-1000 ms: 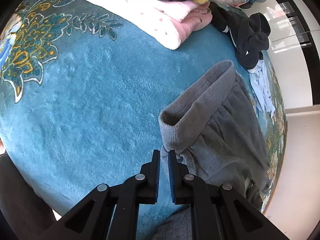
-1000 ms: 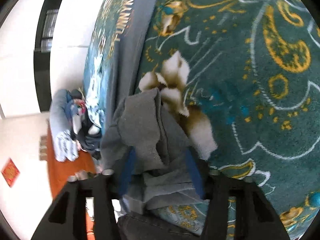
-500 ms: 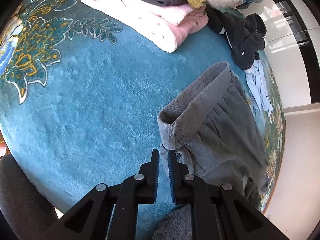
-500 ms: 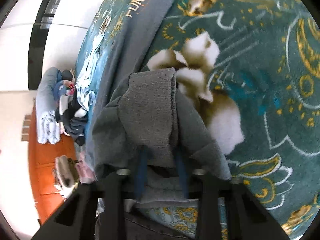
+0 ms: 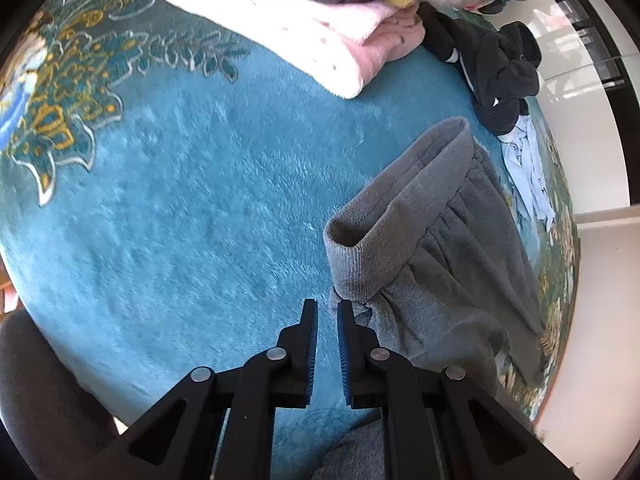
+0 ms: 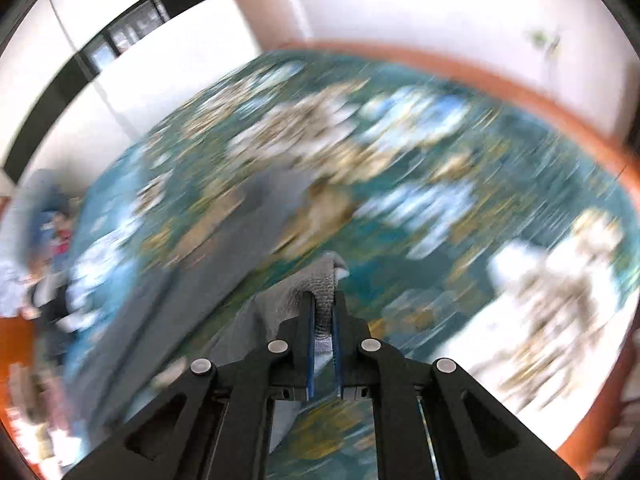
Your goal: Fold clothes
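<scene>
Grey sweatpants [image 5: 440,248] lie on a teal patterned blanket [image 5: 192,208], their ribbed waistband [image 5: 384,220] turned up toward the left wrist camera. My left gripper [image 5: 327,312] hovers just left of the waistband's near end, its jaws nearly closed with a narrow gap and nothing between them. My right gripper [image 6: 323,304] is shut on a ribbed grey cuff of the sweatpants [image 6: 326,280] and holds it above the blanket [image 6: 440,208]. The right wrist view is heavily motion-blurred.
A stack of folded clothes, pink and white at the bottom [image 5: 320,28], sits at the far side. A dark crumpled garment [image 5: 500,68] and a pale blue one [image 5: 528,168] lie to its right. An orange edge [image 6: 540,92] borders the blanket.
My right gripper has closed on the grey cuff and swung it fast, so the view has rotated and blurred. My left gripper has stayed by the waistband, drifting slightly back.
</scene>
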Available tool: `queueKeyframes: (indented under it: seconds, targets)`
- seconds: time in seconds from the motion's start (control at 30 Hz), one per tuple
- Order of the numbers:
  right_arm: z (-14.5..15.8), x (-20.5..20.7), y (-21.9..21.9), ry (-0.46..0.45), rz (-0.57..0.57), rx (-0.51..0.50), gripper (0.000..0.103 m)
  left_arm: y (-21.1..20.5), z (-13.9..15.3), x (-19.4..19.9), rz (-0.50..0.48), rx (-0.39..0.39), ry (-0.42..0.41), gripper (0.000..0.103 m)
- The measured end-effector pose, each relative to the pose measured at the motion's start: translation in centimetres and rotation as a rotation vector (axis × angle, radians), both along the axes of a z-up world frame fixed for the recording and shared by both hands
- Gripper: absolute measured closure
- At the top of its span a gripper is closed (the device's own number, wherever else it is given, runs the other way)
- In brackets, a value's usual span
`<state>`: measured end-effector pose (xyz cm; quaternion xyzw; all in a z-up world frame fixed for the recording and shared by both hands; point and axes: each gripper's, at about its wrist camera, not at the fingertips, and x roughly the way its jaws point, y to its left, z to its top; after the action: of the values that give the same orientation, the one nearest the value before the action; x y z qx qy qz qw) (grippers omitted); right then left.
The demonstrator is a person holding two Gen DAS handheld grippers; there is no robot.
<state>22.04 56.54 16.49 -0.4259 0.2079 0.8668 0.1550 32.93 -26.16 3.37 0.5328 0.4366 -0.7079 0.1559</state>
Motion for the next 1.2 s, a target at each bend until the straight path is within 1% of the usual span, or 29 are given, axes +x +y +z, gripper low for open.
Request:
queueKeyframes:
  seconds: [0.03,0.1,0.17,0.23,0.3,0.4,0.47,0.5,0.53,0.6,0.7,0.8,0.93,0.97,1.0,1.03,1.07,1.1,1.17,1.2]
  targets:
    - [-0.5,-0.2,1.2,-0.021,-0.026,0.023,0.103,0.1,-0.3,-0.1,0.005,0.003,-0.011,0.09]
    - [-1.8,-0.5,3.2,-0.07,-0.083,0.068,0.103,0.5,-0.8,-0.2,0.005,0.009,-0.03,0.088]
    - [-3.6,0.0,4.5,-0.099,-0.136,-0.014,0.103,0.8,-1.2,-0.3,-0.001,0.011,-0.039,0.087]
    - [-4.7,1.3,5.1,-0.089,-0.146,-0.102,0.103,0.9,-1.6,-0.4,-0.001,0.007,-0.046,0.085]
    - [-5.5,2.2,3.9,-0.092,-0.108,-0.142,0.103,0.8,-1.9,-0.5,0.002,0.01,-0.043,0.08]
    - [-6.4,2.9,1.5,-0.071,-0.027,-0.246,0.102,0.6,-2.4,-1.0,0.005,0.011,-0.046,0.077]
    - [-7.2,3.6,0.0,-0.067,0.013,-0.311,0.097,0.4,-2.8,-1.3,0.008,0.028,-0.04,0.077]
    - [-7.7,3.9,-0.6,-0.075,0.024,-0.341,0.089,0.3,-3.1,-1.4,0.01,0.037,-0.037,0.077]
    - [-8.2,4.3,-1.2,-0.083,0.034,-0.371,0.074,0.2,-3.3,-1.5,0.014,0.045,-0.032,0.077]
    - [-9.5,4.9,-1.6,-0.092,0.016,-0.434,0.06,0.0,-3.7,-1.6,0.025,0.063,-0.029,0.077]
    - [-11.2,5.8,-1.5,-0.088,-0.044,-0.526,0.057,-0.1,-4.0,-1.7,0.032,0.073,-0.018,0.077]
    - [-12.6,6.1,-0.9,-0.05,-0.116,-0.628,0.057,-0.1,-4.1,-2.1,0.018,0.066,-0.017,0.077]
    - [-13.4,6.1,-0.4,-0.014,-0.196,-0.689,0.057,-0.2,-4.1,-2.5,0.039,0.079,-0.011,0.079]
    - [-13.5,6.0,-0.3,-0.011,-0.214,-0.703,0.058,-0.2,-4.1,-2.7,0.043,0.072,-0.017,0.082]
    - [-13.5,5.8,-0.4,-0.02,-0.226,-0.705,0.07,-0.2,-3.9,-2.9,0.048,0.064,-0.017,0.094]
    - [-13.4,5.6,-0.4,-0.033,-0.232,-0.701,0.09,-0.1,-3.8,-3.2,0.054,0.053,-0.017,0.094]
    - [-13.2,5.3,-0.6,-0.053,-0.238,-0.694,0.098,-0.1,-3.3,-3.6,0.057,0.036,-0.016,0.095]
    - [-12.8,4.9,-0.7,-0.059,-0.241,-0.687,0.098,0.0,-2.4,-4.3,0.051,0.008,-0.003,0.096]
    - [-10.8,4.0,-0.8,-0.018,-0.213,-0.663,0.098,0.0,-0.1,-5.4,0.032,-0.032,0.048,0.096]
    - [-9.7,3.6,-0.9,0.006,-0.197,-0.649,0.099,-0.2,1.7,-5.9,0.025,-0.039,0.095,0.096]
